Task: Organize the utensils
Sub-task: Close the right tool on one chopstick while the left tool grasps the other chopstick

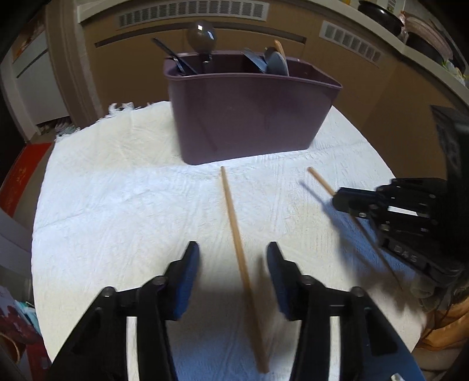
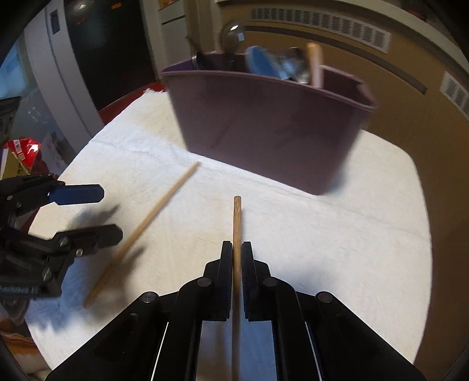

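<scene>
A purple bin (image 1: 249, 117) stands on the white towel (image 1: 117, 205) with a ladle, spatulas and a wooden handle sticking out of it; it also shows in the right wrist view (image 2: 263, 123). One wooden chopstick (image 1: 240, 258) lies on the towel between the fingers of my open left gripper (image 1: 233, 252), not touched. My right gripper (image 2: 236, 249) is shut on a second chopstick (image 2: 236, 217), held above the towel, tip toward the bin. In the left wrist view the right gripper (image 1: 341, 200) is at the right with that chopstick (image 1: 321, 181). The loose chopstick (image 2: 152, 217) and left gripper (image 2: 108, 211) show at the left.
The towel covers a small round table (image 2: 123, 102); its edges drop off on all sides. Brown cabinet panels with vents (image 1: 193, 11) stand behind the bin. A red package (image 2: 23, 149) lies off the table at the left.
</scene>
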`<state>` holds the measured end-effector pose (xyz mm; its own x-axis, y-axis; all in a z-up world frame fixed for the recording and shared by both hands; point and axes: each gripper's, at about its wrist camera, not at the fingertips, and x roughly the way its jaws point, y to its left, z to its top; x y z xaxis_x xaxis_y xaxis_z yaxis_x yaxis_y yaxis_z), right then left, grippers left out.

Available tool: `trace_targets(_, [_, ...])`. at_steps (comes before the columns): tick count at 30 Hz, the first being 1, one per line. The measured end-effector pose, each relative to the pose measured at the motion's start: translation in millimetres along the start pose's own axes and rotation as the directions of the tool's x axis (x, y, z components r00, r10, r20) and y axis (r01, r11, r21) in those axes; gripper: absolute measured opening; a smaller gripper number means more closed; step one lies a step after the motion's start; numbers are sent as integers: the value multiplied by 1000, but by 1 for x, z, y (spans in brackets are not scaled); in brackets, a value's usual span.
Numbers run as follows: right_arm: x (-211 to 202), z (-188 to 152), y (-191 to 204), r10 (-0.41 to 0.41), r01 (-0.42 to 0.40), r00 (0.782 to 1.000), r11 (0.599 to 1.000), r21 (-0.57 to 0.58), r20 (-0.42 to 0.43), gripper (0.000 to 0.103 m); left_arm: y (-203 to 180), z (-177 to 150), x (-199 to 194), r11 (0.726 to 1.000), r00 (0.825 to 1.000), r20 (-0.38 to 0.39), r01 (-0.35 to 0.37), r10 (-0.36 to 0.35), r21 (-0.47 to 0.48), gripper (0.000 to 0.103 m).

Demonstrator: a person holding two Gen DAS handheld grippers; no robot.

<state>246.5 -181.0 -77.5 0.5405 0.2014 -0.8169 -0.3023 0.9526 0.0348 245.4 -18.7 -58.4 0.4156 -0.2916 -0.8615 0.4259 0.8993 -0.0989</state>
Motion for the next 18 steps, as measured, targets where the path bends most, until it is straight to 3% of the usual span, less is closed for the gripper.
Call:
trace_targets(3, [-9, -9, -19, -18, 18, 1000, 999, 30, 6, 6, 0, 16, 17, 1000, 999, -54, -3, 2, -16, 18])
trace_targets(6, [-12, -20, -33, -32, 31, 999, 998, 61, 6, 6, 2, 29, 33, 999, 995, -102, 2, -8, -52, 18])
trace_targets(12, [-12, -31, -50, -15, 15, 1000, 995, 95, 4, 6, -11, 46, 54, 996, 987, -142, -85, 81, -22, 17])
trace_targets(18, [-5, -29, -52, -15, 16, 1000, 993, 115, -11, 6, -12, 55, 63, 997, 981, -180, -81, 77, -12, 17])
